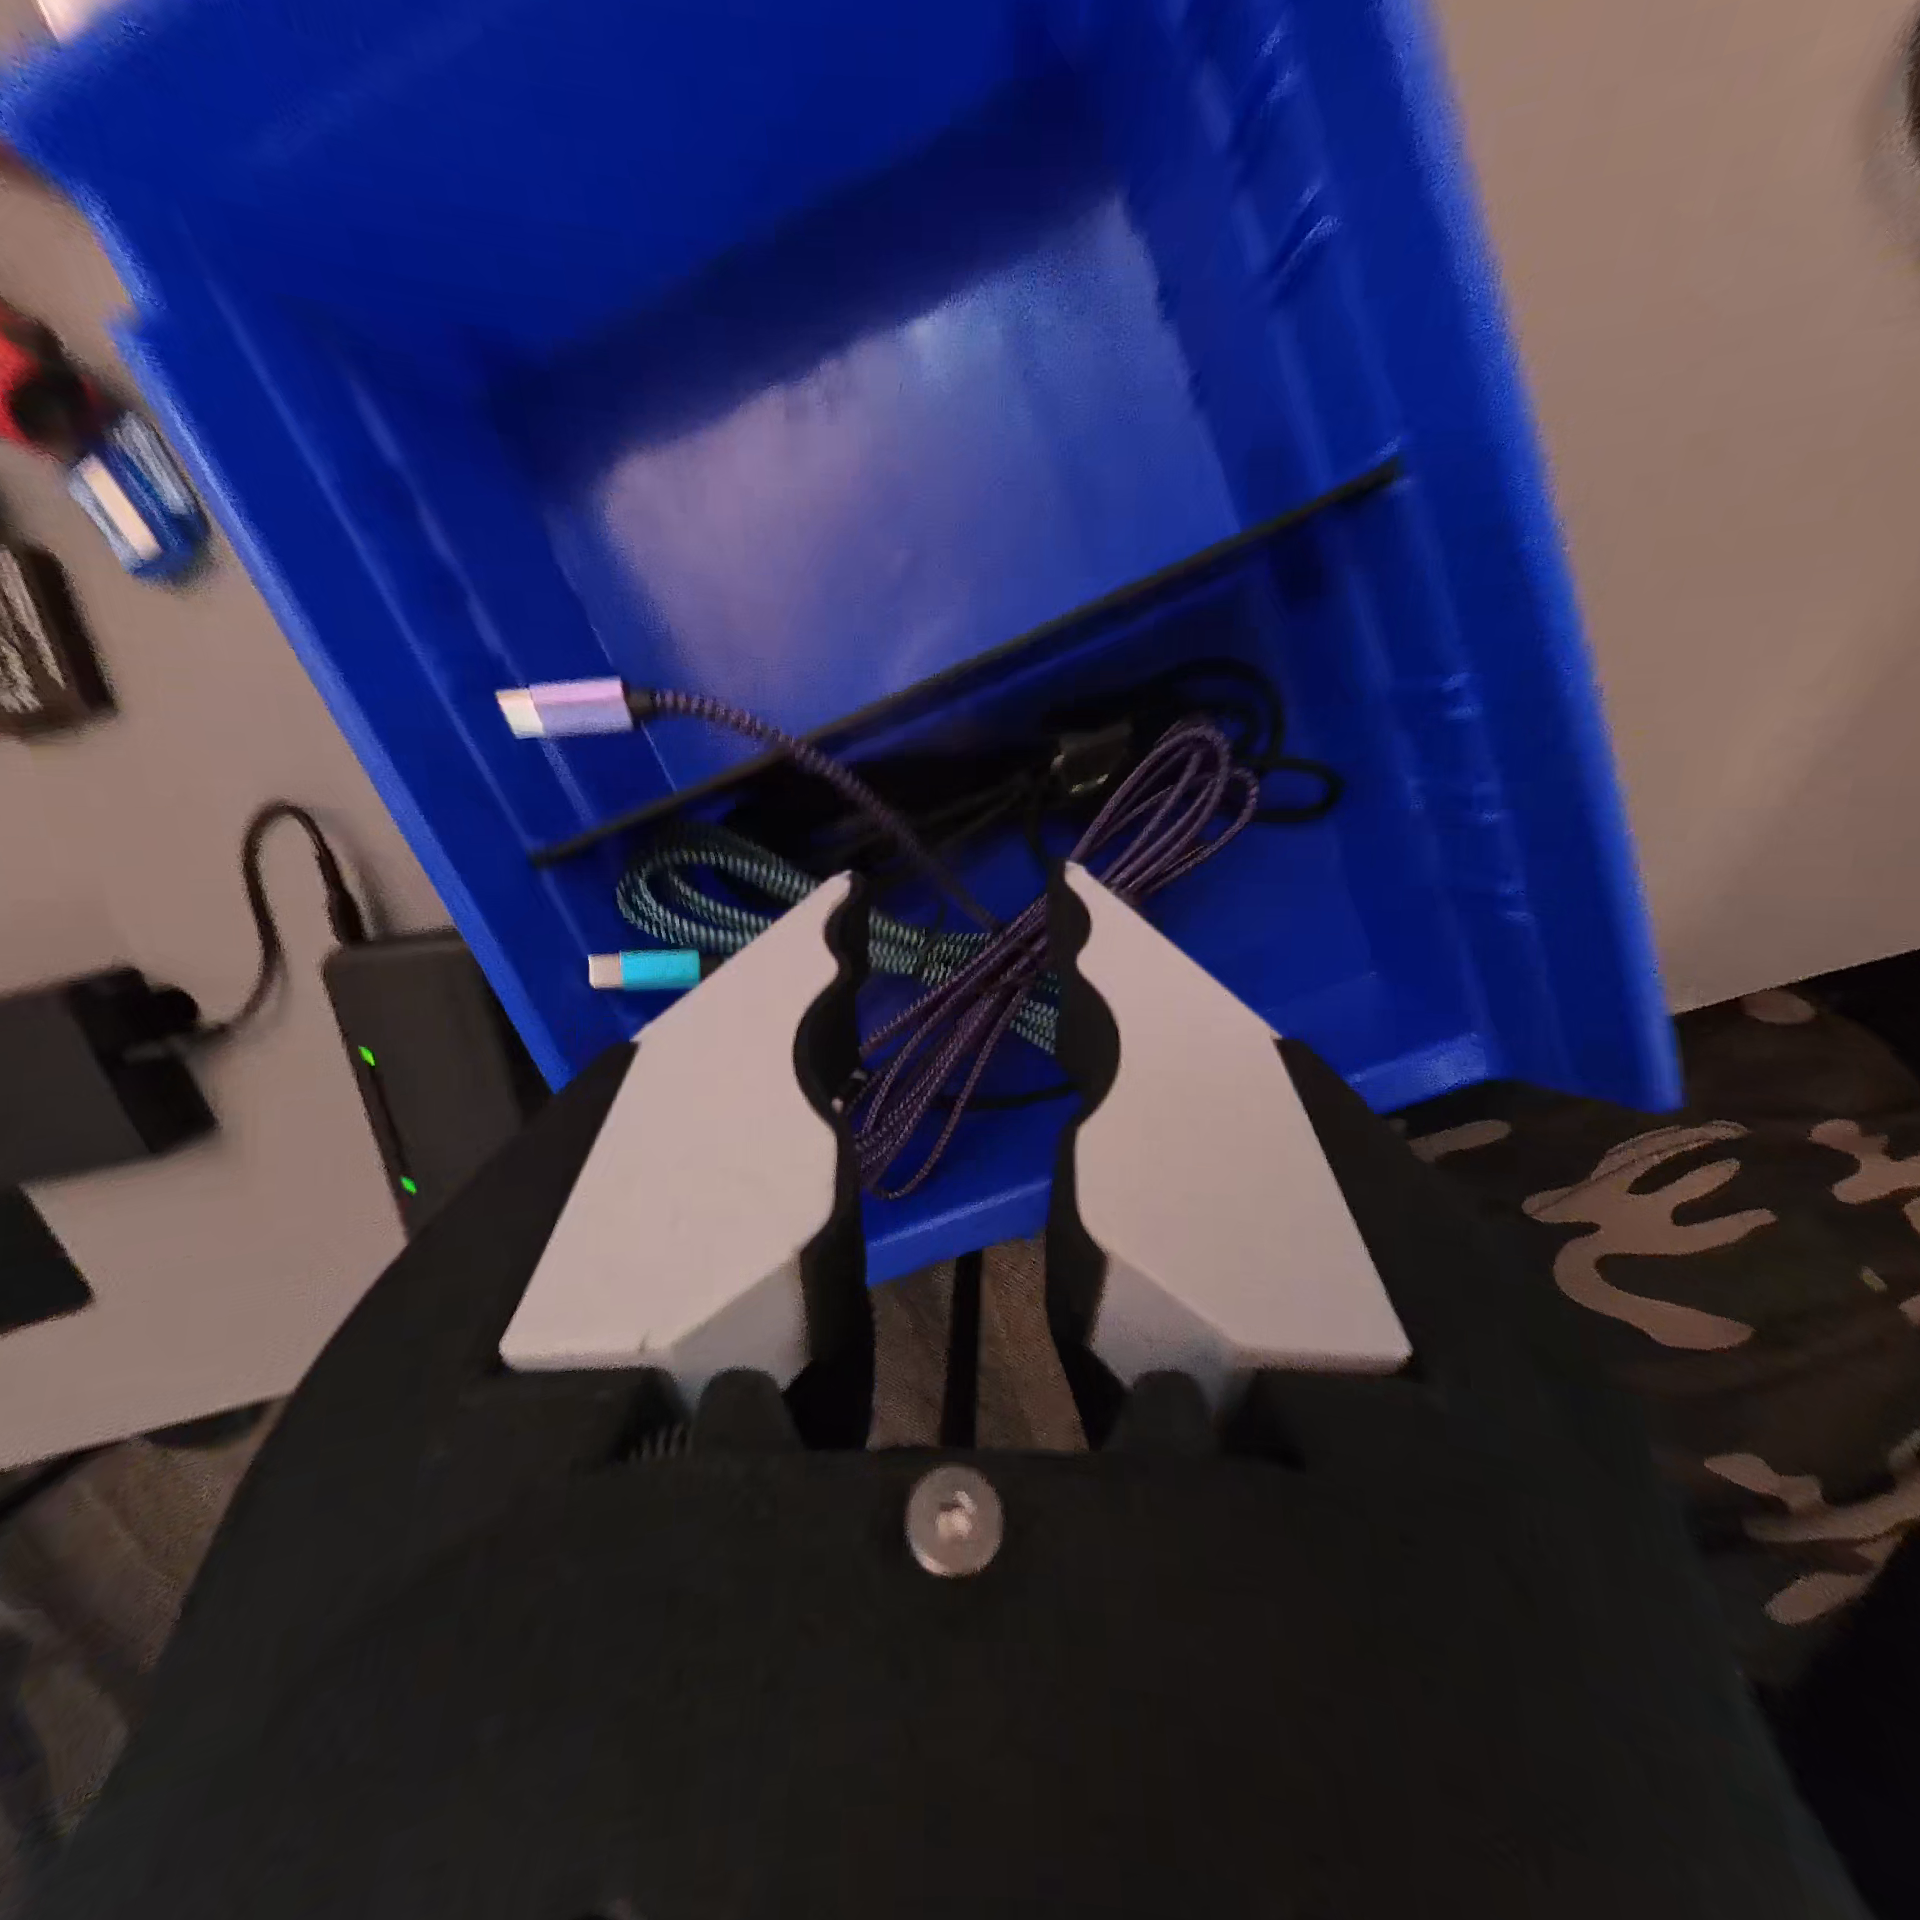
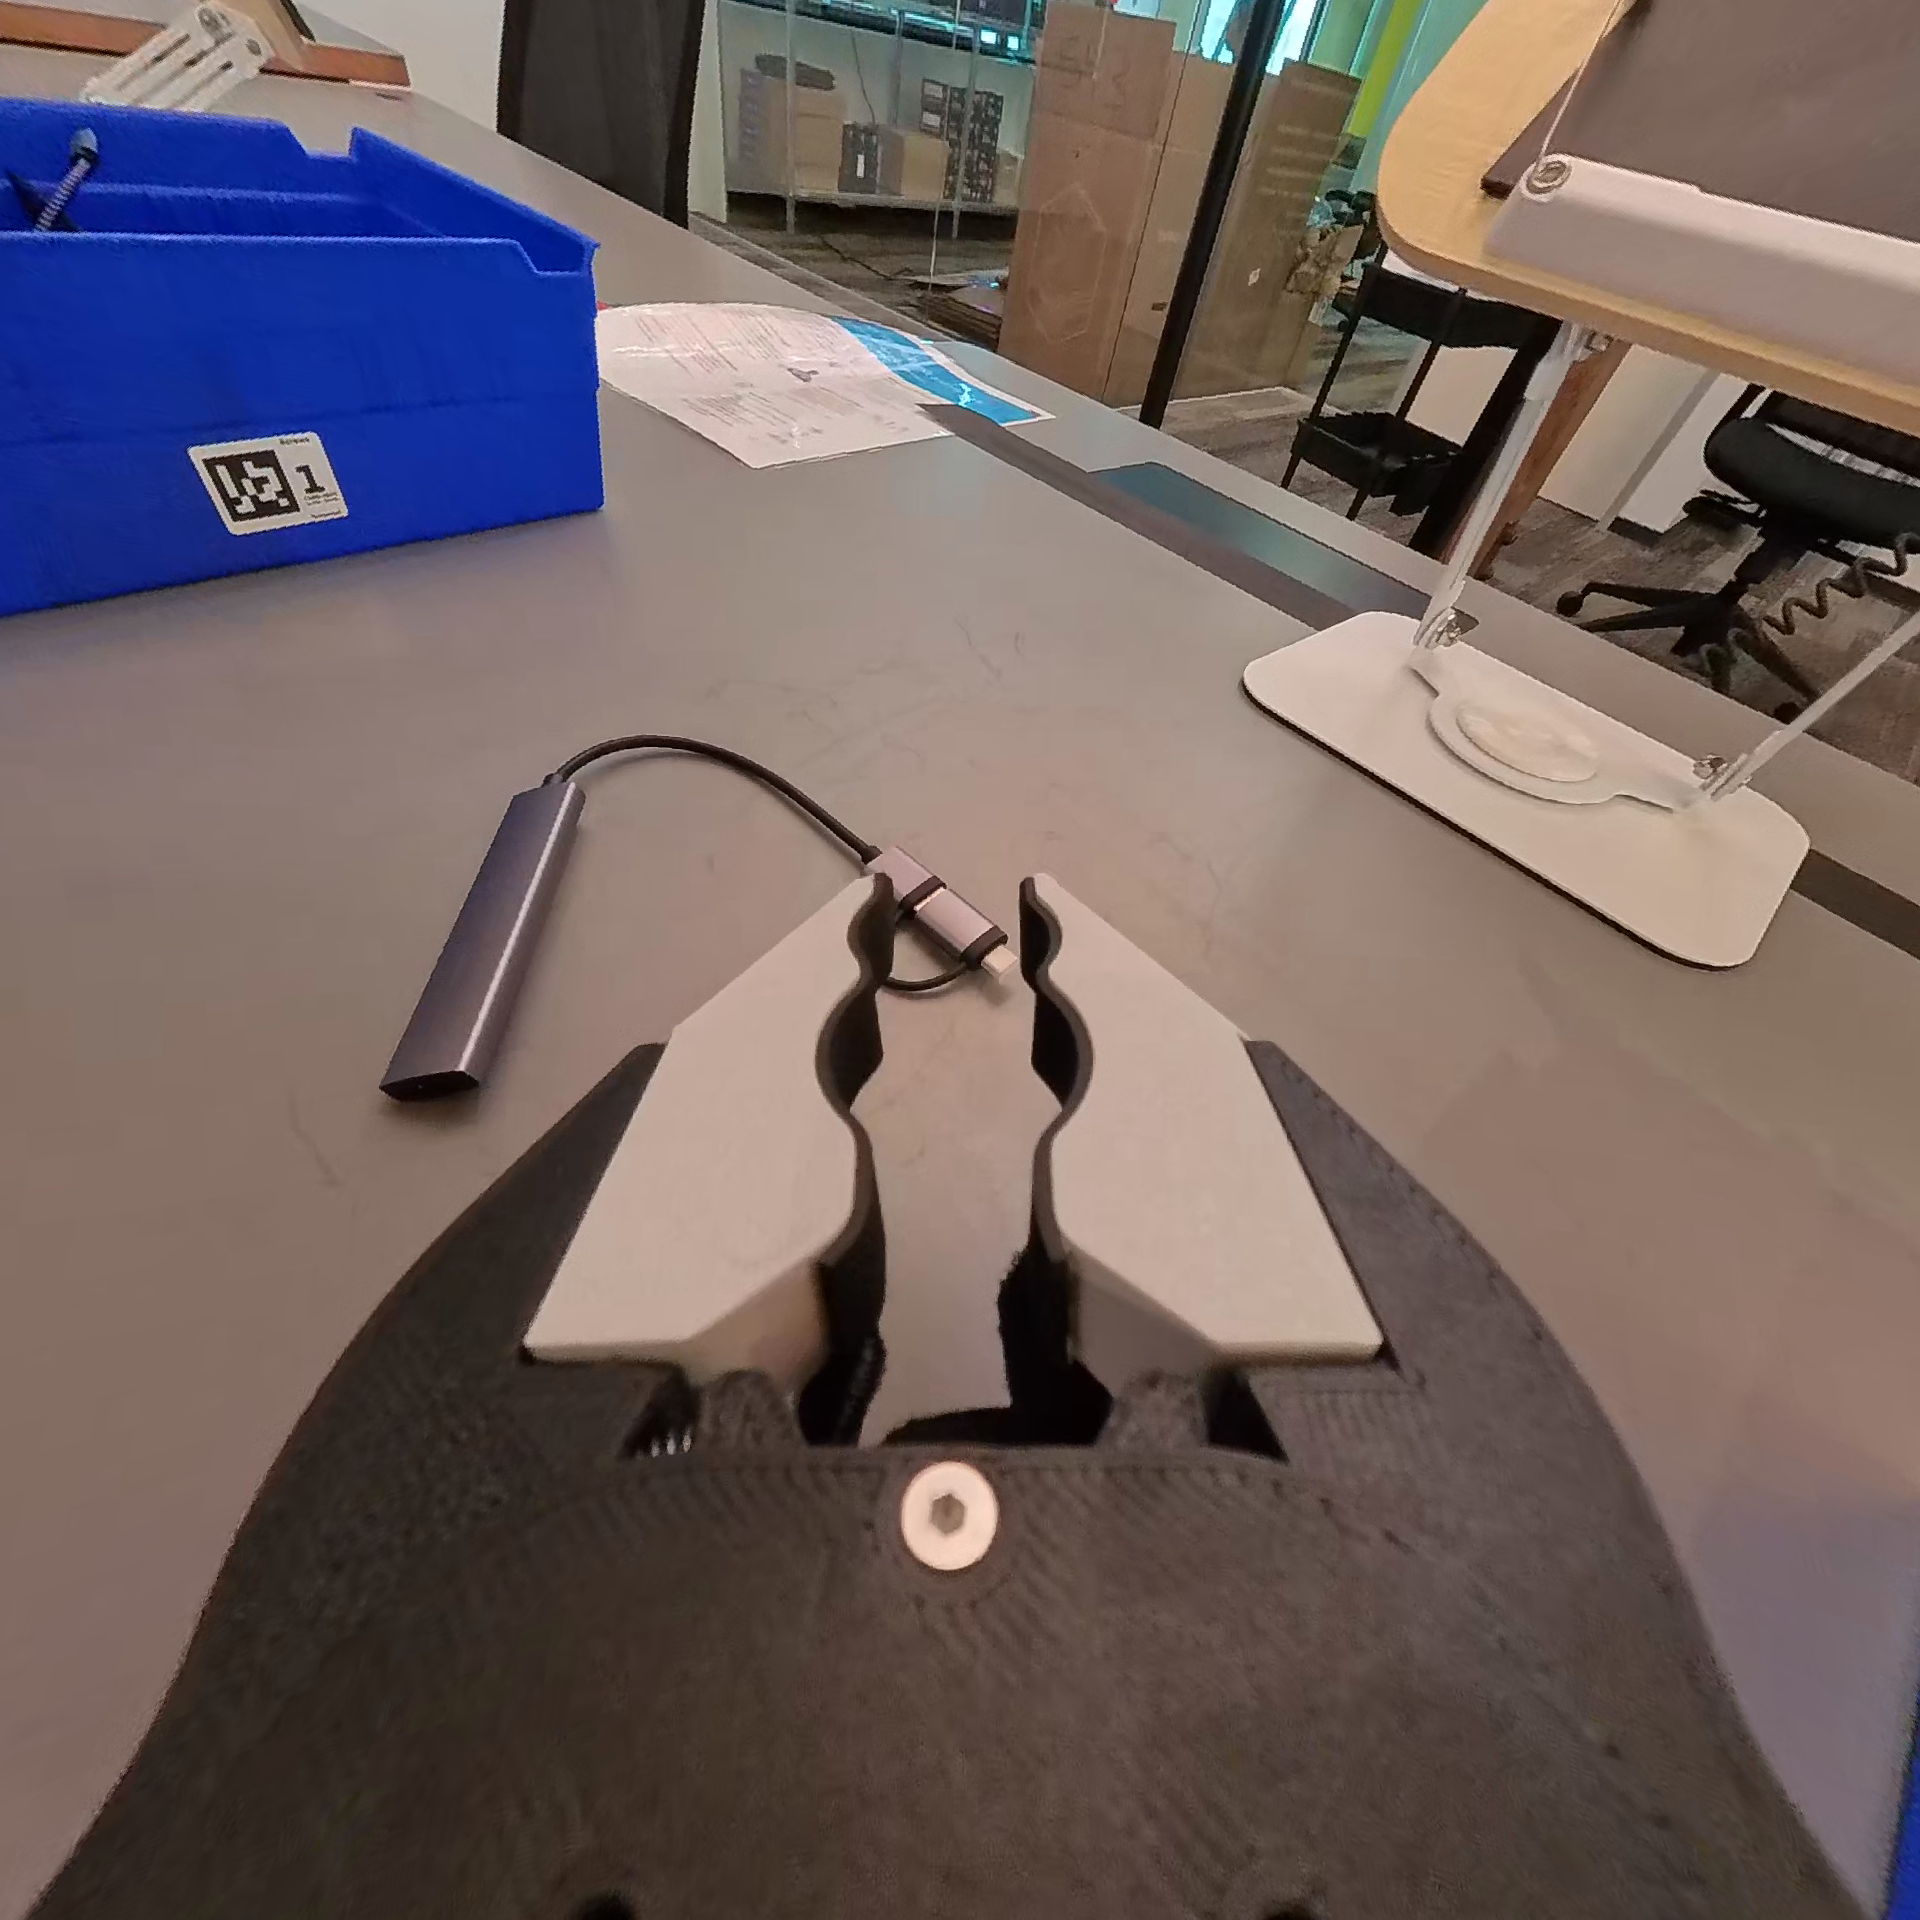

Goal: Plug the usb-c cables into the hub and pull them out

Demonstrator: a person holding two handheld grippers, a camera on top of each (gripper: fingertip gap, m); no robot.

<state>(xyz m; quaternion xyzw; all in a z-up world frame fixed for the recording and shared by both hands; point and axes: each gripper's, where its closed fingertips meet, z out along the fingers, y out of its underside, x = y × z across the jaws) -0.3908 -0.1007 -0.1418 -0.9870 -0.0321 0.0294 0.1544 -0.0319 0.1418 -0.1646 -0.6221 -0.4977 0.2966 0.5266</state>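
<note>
Left gripper (image 1: 954,904), jaws parted, hovers over the purple braided cable bundle (image 1: 997,977) in the blue plastic bin (image 1: 1455,623); better to pinch near its plug. Right gripper (image 2: 951,904), jaws parted and empty, waits beside the slim grey metal hub (image 2: 488,935), right of that bin.

Grey table (image 2: 935,644), glass partition (image 2: 1122,156) w/ cardboard boxes (image 2: 1091,208), black office chair (image 2: 1787,488)

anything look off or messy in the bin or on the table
The cables in the blue bin are a tangle: the purple cable lies across the teal one, and its plug hangs over the black divider. On the table, the hub lies flat, nothing plugged in.
</note>
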